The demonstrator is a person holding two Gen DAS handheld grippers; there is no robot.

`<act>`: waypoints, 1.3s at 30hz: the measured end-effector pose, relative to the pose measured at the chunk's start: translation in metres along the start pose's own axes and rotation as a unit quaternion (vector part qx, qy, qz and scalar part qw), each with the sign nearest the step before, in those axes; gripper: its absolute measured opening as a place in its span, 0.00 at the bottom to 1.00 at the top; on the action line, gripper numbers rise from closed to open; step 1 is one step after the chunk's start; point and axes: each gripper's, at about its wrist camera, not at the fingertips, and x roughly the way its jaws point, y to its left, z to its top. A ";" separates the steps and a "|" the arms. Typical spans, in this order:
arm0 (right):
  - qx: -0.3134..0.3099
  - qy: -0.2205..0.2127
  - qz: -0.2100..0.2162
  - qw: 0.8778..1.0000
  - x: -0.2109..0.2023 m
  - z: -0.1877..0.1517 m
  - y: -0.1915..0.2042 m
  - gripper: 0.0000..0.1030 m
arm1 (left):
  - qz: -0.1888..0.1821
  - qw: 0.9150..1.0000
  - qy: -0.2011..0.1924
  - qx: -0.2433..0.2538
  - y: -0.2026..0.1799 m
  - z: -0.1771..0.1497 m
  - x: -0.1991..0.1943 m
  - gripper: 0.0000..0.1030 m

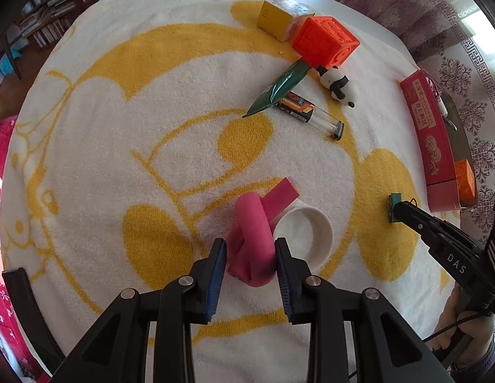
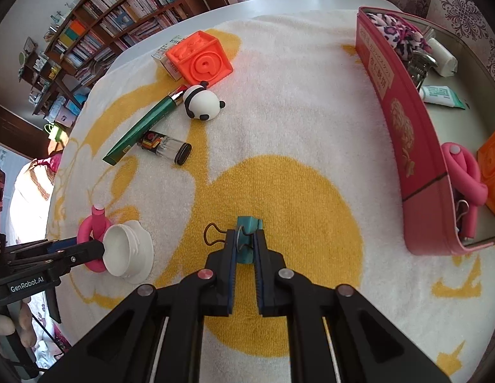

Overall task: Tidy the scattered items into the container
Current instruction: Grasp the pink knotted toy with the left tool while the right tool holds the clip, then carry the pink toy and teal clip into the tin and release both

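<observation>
Fluffy white-and-yellow towel [image 2: 295,102] over a table, bookshelves [image 2: 119,9] behind, left gripper [image 1: 250,255] clamped on soft pink strap [image 1: 252,242], right gripper [image 2: 246,242] clenched on teal binder clip [image 2: 247,223], glossy red tin [image 2: 404,134] at towel's edge

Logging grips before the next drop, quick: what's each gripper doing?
Left gripper: closed on the pink loop toy.
Right gripper: closed on the teal binder clip.

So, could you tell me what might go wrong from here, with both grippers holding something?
1. The left gripper holds a floppy pink strap right beside the white cup; lifting could drag or tip the cup.
2. The right gripper pinches the teal clip by its wire handle; it could swing or slip on the way to the red tin.
3. The tin is already crowded, so drops may snag.
</observation>
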 end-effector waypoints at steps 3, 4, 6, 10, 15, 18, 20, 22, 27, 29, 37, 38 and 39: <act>-0.003 0.003 0.000 1.000 -0.003 -0.007 -0.003 0.10 | 0.001 1.000 -0.011 -0.015 0.004 0.000 -0.003 0.31; -0.004 0.003 0.001 1.000 -0.005 -0.008 -0.003 0.10 | 0.002 1.000 -0.015 -0.017 0.005 0.000 -0.003 0.31; -0.004 0.004 0.002 1.000 -0.006 -0.010 -0.005 0.10 | -0.004 0.999 -0.020 -0.026 0.008 0.002 -0.004 0.31; -0.004 -0.001 0.005 1.000 -0.011 -0.010 -0.010 0.10 | -0.009 0.999 -0.030 -0.036 0.013 0.003 -0.004 0.21; -0.007 -0.008 0.006 1.000 -0.017 -0.012 -0.012 0.10 | -0.018 0.998 -0.034 -0.043 0.014 0.006 0.001 0.19; -0.010 -0.007 0.006 1.000 -0.019 -0.014 -0.012 0.10 | -0.014 0.998 -0.038 -0.043 0.009 0.005 -0.001 0.16; -0.014 -0.010 0.009 1.000 -0.022 -0.015 -0.012 0.10 | -0.019 0.998 -0.045 -0.049 0.007 0.001 -0.006 0.16; -0.016 -0.018 0.013 1.000 -0.029 -0.016 -0.011 0.10 | -0.020 0.997 -0.056 -0.048 0.004 -0.003 -0.016 0.16; -0.012 -0.037 0.025 0.999 -0.047 -0.015 -0.016 0.10 | -0.022 0.996 -0.076 -0.046 -0.003 0.000 -0.040 0.16; -0.007 -0.043 0.031 0.999 -0.052 -0.014 -0.019 0.10 | -0.023 0.995 -0.081 -0.047 -0.006 0.000 -0.048 0.16; 0.027 -0.086 0.027 0.996 -0.086 -0.011 -0.055 0.10 | -0.034 0.995 -0.089 -0.022 -0.047 -0.009 -0.059 0.16; 0.035 -0.093 0.023 0.995 -0.091 -0.010 -0.063 0.10 | -0.035 0.995 -0.089 -0.018 -0.053 -0.009 -0.059 0.16; 0.042 -0.100 0.018 0.994 -0.096 -0.009 -0.071 0.10 | -0.037 0.995 -0.089 -0.015 -0.059 -0.010 -0.059 0.16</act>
